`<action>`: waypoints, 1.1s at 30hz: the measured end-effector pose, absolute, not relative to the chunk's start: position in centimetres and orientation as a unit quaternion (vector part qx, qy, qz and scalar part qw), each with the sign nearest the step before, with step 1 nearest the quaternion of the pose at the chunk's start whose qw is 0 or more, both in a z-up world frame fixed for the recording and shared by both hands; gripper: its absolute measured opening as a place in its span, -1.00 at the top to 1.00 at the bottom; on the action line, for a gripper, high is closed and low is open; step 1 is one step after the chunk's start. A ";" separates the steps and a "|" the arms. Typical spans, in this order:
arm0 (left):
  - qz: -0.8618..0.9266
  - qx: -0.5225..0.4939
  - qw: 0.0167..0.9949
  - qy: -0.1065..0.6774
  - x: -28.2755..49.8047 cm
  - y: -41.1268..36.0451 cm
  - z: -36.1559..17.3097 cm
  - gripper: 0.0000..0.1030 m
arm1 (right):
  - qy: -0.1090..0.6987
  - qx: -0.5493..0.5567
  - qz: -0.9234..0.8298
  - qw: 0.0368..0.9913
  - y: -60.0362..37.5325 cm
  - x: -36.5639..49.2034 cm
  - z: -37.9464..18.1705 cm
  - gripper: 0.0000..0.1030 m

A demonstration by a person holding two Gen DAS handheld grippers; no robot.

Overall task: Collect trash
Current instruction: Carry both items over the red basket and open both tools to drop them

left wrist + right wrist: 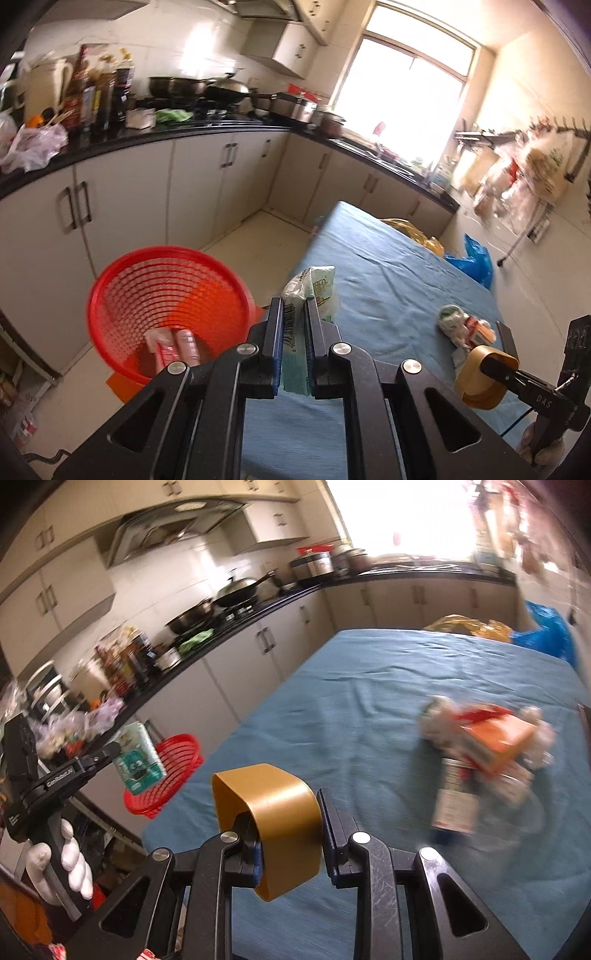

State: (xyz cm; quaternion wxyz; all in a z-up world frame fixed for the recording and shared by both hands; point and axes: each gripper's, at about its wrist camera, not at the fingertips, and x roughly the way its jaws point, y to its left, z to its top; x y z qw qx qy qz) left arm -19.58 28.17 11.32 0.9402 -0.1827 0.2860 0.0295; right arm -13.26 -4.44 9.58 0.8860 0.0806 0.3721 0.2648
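In the left wrist view, the left gripper [293, 321] pinches a flat, pale green and white printed tissue packet [312, 291] between its pads. The packet's long axis runs along the fingers, its far end pointing to 12 o'clock and a little right, past the fingertips, over the near left edge of the blue cloth-covered table [376, 266]. At 10 o'clock from that grip, on the floor beside the table, stands a round red slatted plastic basket [166, 295] with pink wrappers [173, 345] lying in its bottom.

In the right wrist view, the right gripper [288, 827] is pressed together on a gold, bent band of stiff plastic, a flattened ring [273, 812]. The ring's long axis stands roughly upright between the jaws, its curved top arching toward 11 o'clock. At 9 o'clock a white-gloved hand [59, 864] grips the other tool's handle, and the packet hangs in front of the basket.

Farther out on the cloth, at 2 o'clock from the right gripper, lies a blurred heap of trash [484, 753]: an orange carton, crumpled white wrappers and a small box. Beyond the table's far edge sit a yellow bag [465, 626] and a blue plastic bag [546, 633].
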 end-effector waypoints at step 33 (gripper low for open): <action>0.106 -0.230 0.918 0.305 -17.9 40.5 7.8 0.27 | 0.433 0.040 0.392 0.811 21.8 -5.0 5.1 0.05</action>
